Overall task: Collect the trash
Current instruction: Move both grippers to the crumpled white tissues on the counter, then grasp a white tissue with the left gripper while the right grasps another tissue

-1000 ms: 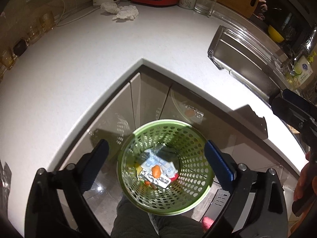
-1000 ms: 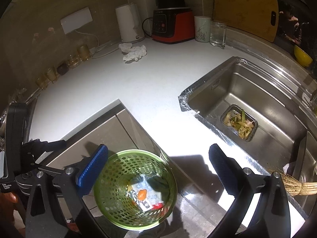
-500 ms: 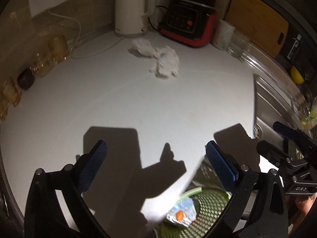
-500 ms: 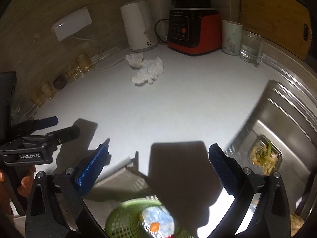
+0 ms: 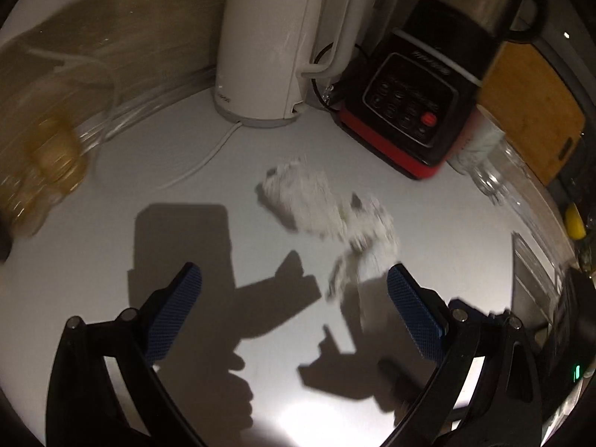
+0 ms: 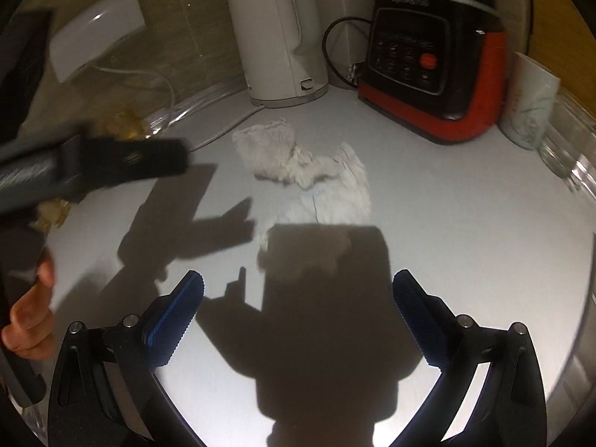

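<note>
Crumpled tissues (image 6: 303, 171) lie on the table (image 6: 465, 223) ahead of both empty, spread claws: right claw (image 6: 298, 294) centred, left claw (image 5: 294, 283) offset leftward.

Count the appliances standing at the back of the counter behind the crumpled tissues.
2. A white kettle stands at the back wall, left of a red and black blender base. Both are beyond the tissues. More may stand outside the frame.

White crumpled tissue (image 6: 301, 171); white kettle (image 6: 277, 33); red-black blender base (image 6: 432, 63); blue ridged fingers (image 6: 175, 320).
</note>
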{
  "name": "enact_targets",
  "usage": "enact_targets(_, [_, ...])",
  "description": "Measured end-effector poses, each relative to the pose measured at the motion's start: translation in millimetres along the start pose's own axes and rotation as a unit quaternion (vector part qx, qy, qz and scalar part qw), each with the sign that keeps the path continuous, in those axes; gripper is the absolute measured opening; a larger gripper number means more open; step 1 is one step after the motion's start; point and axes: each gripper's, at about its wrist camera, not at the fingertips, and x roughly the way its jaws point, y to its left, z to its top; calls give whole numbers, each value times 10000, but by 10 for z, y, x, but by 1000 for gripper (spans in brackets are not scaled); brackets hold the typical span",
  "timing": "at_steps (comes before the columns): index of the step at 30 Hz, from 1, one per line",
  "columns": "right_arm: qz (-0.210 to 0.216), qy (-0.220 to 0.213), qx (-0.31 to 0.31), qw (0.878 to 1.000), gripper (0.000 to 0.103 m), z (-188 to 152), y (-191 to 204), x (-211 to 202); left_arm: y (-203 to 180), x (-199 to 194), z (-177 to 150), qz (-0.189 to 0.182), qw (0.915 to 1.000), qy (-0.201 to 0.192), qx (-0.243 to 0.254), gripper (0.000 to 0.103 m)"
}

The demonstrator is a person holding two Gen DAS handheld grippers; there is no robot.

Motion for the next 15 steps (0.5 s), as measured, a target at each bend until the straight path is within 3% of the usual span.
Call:
enact_targets(6, [-80, 140, 51, 9999, 101, 212, -19, 325, -58, 562, 383, -154, 9996, 186, 127, 95])
enact_targets(13, [-188, 225, 54, 9996, 101, 277, -17, 535, -84, 976, 499, 21, 9988, 443, 189, 95])
enact_targets(15, [-219, 228, 110, 9994, 101, 272, -38, 566, -69, 1033, 492, 50, 9987, 477, 182, 82])
